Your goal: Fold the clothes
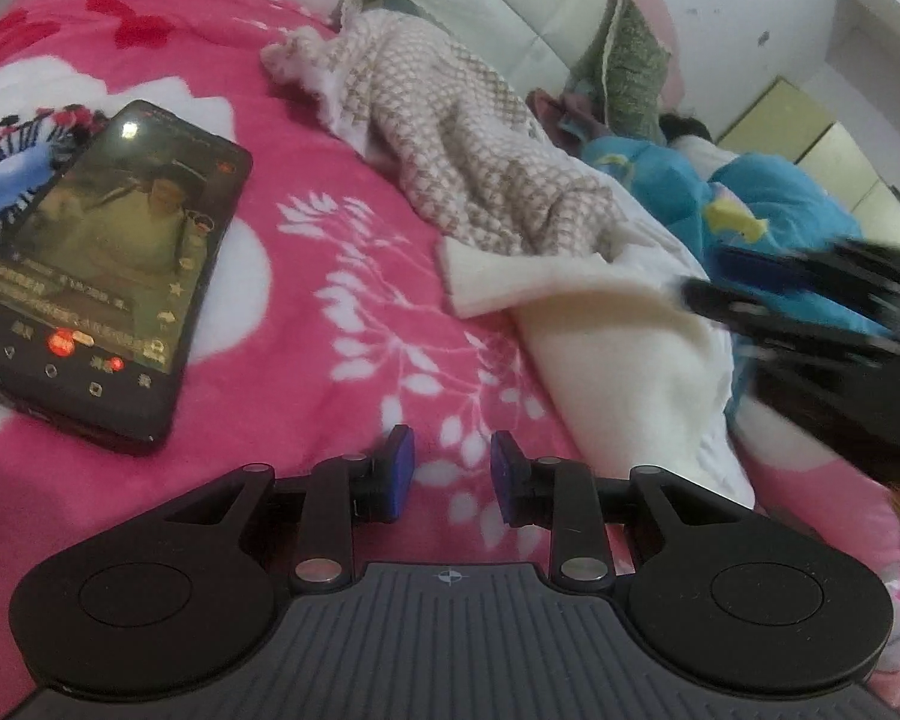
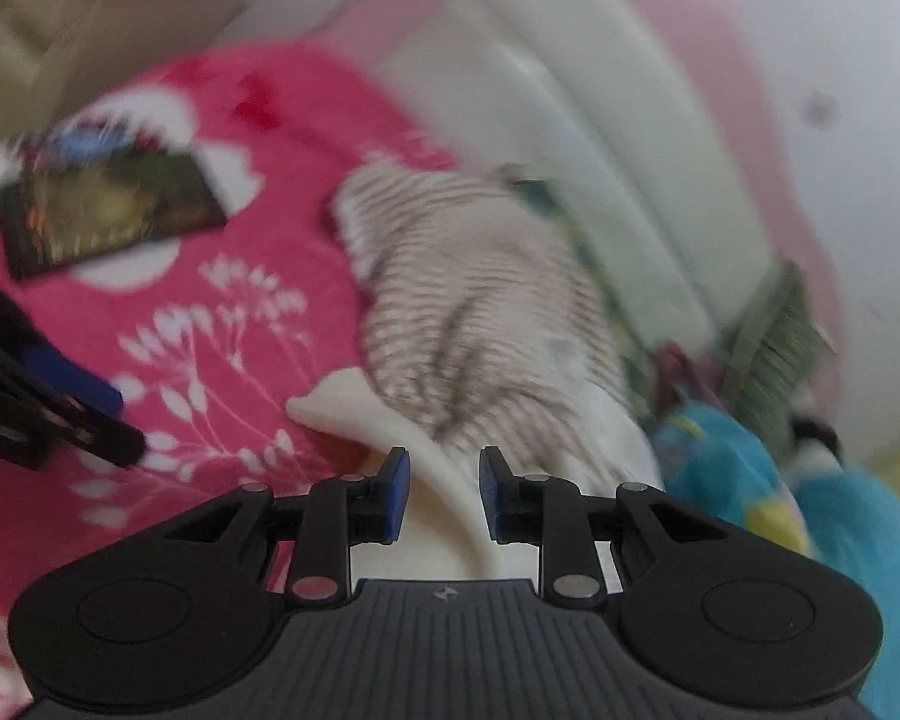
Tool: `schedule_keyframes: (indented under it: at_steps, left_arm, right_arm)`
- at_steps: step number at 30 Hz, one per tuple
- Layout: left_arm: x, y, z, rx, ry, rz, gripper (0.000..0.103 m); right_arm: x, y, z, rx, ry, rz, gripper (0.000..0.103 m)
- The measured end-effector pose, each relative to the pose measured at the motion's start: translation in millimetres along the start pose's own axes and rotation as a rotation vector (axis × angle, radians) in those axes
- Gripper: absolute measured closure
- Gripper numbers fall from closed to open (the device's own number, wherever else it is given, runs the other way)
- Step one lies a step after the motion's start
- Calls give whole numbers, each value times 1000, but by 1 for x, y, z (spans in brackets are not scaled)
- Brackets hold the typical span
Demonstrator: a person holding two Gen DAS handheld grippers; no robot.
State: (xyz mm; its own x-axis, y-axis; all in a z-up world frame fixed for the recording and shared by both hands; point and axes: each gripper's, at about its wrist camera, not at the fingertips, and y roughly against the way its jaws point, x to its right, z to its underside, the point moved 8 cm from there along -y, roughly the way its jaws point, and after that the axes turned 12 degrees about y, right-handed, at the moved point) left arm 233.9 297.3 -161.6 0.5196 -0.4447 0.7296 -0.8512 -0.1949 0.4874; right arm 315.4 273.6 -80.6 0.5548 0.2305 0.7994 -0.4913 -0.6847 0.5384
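Both grippers gape empty: left gripper [image 1: 453, 474] over the blanket [image 1: 306, 324], right gripper [image 2: 444, 495] over the cream garment [image 2: 444, 540]. Only the left view shows the phone [image 1: 105, 264] sharply.

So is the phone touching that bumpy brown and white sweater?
Apart. The left wrist view shows the phone lying flat on the pink blanket, with a wide strip of bare blanket between it and the sweater.

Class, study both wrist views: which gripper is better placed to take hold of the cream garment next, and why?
Probably the right gripper: it is open with the cream garment lying just ahead between its fingers. The left gripper, also open, faces only bare pink blanket, with the garment off to its right.
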Motion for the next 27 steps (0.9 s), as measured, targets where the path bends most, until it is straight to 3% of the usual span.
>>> schedule_keyframes:
  at_steps: [3,5,8,9,10,11,16,21,24,27]
  left_arm:
    - [-7,-1,-4,-13,19,9,75]
    - [-8,-2,-4,-17,17,14,75]
    - [-8,-1,-4,-18,5,17,75]
    - [-7,-1,-3,-16,-1,16,75]
    - [-8,0,-3,-14,-2,16,75]
    - [-8,2,-4,-10,2,16,75]
    - [-14,10,-9,20,29,20,73]
    - [-21,25,-26,98,113,48,70]
    - [-23,31,-32,140,142,48,69]
    - [-22,30,-31,143,139,34,69]
  right_arm:
    - [-21,-35,-5,-11,161,-75,53]
    - [-37,-57,-4,-39,270,-113,53]
    - [-40,-81,-5,-49,287,-58,62]
    - [-34,-81,-7,-36,222,-56,71]
    - [-28,-81,-10,-23,155,-55,89]
    - [-19,-77,-12,-4,63,-50,95]
    - [27,-36,-10,143,-343,-108,97]
    - [78,37,0,456,-696,-283,97]
    - [98,47,8,599,-831,-389,97]
    - [100,15,6,663,-907,-507,97]
